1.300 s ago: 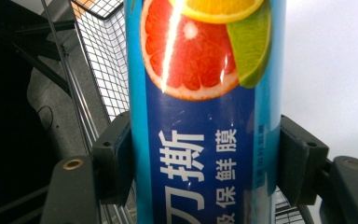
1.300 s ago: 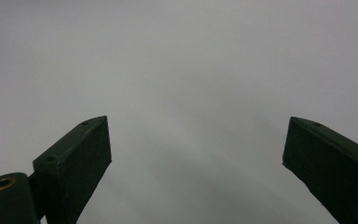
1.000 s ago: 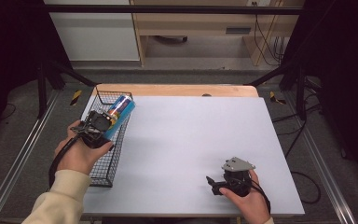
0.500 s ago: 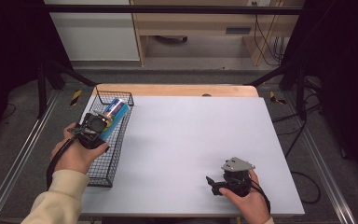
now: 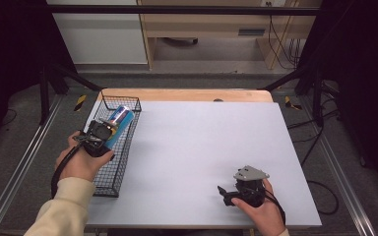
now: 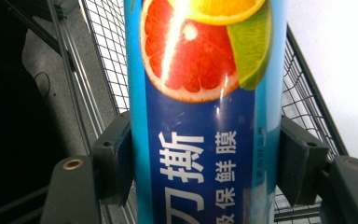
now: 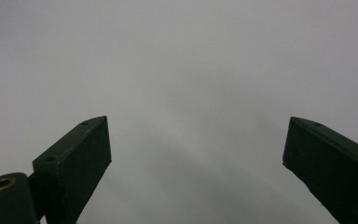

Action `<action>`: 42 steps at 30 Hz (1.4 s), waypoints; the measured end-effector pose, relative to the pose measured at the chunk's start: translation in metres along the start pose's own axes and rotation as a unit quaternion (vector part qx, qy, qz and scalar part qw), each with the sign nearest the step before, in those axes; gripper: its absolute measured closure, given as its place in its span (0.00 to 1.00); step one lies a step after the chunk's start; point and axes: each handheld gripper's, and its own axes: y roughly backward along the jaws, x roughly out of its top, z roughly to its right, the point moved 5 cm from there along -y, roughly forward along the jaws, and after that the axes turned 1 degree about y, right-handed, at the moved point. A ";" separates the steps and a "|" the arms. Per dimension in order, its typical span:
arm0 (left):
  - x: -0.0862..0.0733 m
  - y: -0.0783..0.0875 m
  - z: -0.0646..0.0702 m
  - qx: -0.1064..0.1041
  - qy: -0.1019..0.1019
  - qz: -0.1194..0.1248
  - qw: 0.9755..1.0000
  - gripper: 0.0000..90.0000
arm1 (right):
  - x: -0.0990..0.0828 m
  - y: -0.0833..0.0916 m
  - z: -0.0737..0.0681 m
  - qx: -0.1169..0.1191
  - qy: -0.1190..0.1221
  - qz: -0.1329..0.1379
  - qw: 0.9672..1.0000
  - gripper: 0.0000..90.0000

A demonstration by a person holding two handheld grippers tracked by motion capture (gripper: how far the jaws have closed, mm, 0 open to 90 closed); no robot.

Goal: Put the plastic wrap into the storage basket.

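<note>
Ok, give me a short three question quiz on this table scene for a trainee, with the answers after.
1. True or false: the left gripper is shut on the blue tube.
2. What stands under the tube? A: a plate. B: a wire basket. C: a drawer.
3. What lies between the right gripper pads?

Key
1. True; both pads press its sides.
2. B.
3. Nothing; it is open over the bare white table.
</note>
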 end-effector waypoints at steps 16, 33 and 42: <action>-0.004 -0.011 -0.007 -0.001 0.011 -0.013 1.000 0.36 | 0.000 -0.002 -0.002 0.003 0.001 -0.002 1.000 0.09; -0.003 -0.022 -0.008 -0.008 0.014 -0.023 1.000 0.36 | -0.001 -0.002 -0.002 0.005 0.002 -0.005 1.000 0.09; -0.003 -0.025 -0.009 -0.013 0.015 -0.024 1.000 0.36 | -0.001 -0.002 -0.002 0.003 0.004 -0.007 1.000 0.09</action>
